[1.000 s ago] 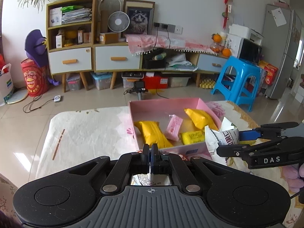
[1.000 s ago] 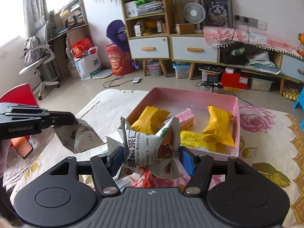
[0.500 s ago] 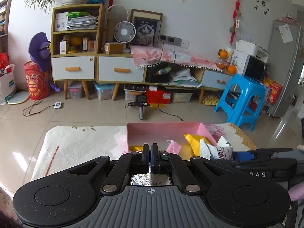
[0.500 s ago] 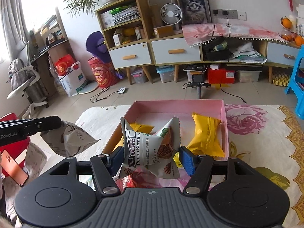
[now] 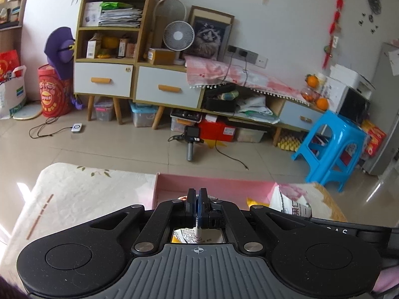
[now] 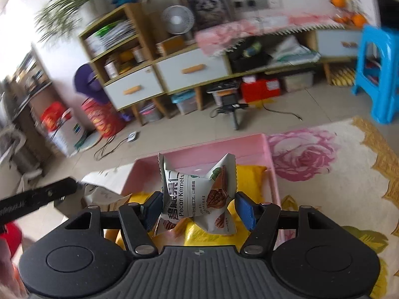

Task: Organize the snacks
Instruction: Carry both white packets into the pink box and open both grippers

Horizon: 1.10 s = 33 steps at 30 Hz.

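Pink box sits on the near table as the collecting place, yellow packs already inside. Right gripper, half spread, pinches a pecan packet over it, apparently for dropping. Left gripper, fully closed, nips a second packet at left.

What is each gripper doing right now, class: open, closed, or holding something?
Left gripper: closed on a thin snack packet.
Right gripper: closed on the Pecan Kernels packet, above the pink box.
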Each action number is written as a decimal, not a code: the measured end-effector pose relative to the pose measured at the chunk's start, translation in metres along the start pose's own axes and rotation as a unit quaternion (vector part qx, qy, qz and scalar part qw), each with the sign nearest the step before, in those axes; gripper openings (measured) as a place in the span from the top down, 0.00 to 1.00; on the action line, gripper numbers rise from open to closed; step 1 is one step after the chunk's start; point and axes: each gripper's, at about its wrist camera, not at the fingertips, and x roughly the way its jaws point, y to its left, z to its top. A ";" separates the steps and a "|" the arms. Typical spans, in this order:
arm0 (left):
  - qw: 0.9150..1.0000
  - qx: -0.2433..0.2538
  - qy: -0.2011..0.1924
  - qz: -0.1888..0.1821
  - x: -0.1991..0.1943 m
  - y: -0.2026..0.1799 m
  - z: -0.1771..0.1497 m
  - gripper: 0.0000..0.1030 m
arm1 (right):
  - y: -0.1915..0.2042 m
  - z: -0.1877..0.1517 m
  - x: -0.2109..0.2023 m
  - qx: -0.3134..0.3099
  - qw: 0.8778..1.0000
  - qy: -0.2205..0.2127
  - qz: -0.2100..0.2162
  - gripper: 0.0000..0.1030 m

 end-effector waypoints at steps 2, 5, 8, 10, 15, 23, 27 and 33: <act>1.000 -0.012 -0.001 -0.002 0.012 -0.001 0.003 1.00 | -0.004 0.004 0.008 0.016 1.000 -0.002 -0.003 0.47; 1.000 -0.012 0.000 -0.003 0.031 -0.003 0.007 1.00 | -0.002 0.010 0.016 0.019 1.000 -0.008 -0.001 0.47; 1.000 -0.003 0.002 0.003 0.051 -0.007 0.007 1.00 | 0.000 0.016 0.028 0.013 1.000 -0.015 0.009 0.46; 1.000 0.003 0.002 0.009 0.062 -0.008 0.007 1.00 | 0.000 0.018 0.039 0.008 1.000 -0.014 0.011 0.46; 1.000 0.007 0.002 0.021 0.086 -0.005 0.008 1.00 | -0.004 0.016 0.063 -0.002 1.000 -0.005 0.008 0.47; 1.000 0.008 0.008 0.029 0.105 0.002 0.002 1.00 | -0.007 0.020 0.072 0.006 1.000 0.001 0.024 0.62; 0.999 -0.006 0.029 0.024 0.108 0.006 0.000 0.92 | -0.005 0.020 0.070 0.001 1.000 0.001 0.021 0.54; 0.999 0.004 0.044 0.025 0.100 0.004 -0.001 0.74 | 0.001 0.023 0.057 -0.012 1.000 -0.007 0.015 0.41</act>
